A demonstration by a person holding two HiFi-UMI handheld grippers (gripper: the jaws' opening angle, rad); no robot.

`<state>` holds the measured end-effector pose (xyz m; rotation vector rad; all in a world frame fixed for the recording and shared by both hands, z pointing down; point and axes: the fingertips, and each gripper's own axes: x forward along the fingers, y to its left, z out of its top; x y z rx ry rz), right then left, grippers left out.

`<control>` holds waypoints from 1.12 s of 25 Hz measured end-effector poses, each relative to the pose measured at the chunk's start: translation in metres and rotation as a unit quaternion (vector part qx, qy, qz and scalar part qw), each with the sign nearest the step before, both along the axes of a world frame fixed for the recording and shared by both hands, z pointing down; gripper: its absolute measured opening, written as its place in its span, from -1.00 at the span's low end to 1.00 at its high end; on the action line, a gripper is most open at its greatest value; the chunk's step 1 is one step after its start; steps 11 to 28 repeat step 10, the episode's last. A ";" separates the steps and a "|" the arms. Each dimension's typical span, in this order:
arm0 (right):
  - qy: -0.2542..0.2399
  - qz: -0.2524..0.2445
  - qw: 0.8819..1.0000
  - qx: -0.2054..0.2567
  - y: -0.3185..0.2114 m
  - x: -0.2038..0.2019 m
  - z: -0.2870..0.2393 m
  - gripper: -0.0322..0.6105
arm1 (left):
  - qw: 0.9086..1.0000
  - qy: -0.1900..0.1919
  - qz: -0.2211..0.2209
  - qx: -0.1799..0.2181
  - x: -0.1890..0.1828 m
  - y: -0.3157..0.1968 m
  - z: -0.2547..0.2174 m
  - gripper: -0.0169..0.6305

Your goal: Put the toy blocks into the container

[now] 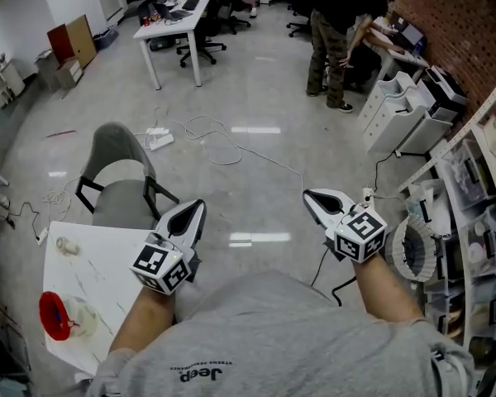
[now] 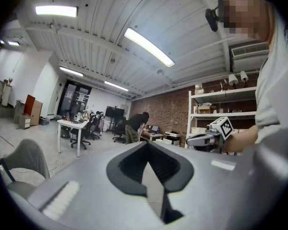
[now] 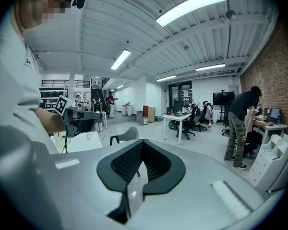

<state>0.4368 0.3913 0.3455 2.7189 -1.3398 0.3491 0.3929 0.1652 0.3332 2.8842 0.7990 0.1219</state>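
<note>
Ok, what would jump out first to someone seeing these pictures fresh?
The left gripper and right gripper, both shut and empty, are held out over the floor at centre. A white table with a red object sits at lower left, a grey chair beside it; no toy blocks show.

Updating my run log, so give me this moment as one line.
left gripper: shut, empty | right gripper: shut, empty | both held out over floor | white table: lower left
</note>
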 end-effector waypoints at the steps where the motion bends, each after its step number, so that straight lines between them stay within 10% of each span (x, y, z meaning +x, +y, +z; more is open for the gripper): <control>1: 0.001 0.000 1.000 0.000 0.000 0.000 0.000 -0.89 | 1.000 0.001 0.000 0.001 0.000 0.000 0.001 -0.80; 28: 0.004 0.000 1.000 -0.003 -0.001 -0.001 -0.001 -0.89 | 1.000 0.003 0.001 -0.001 0.000 -0.002 -0.004 -0.80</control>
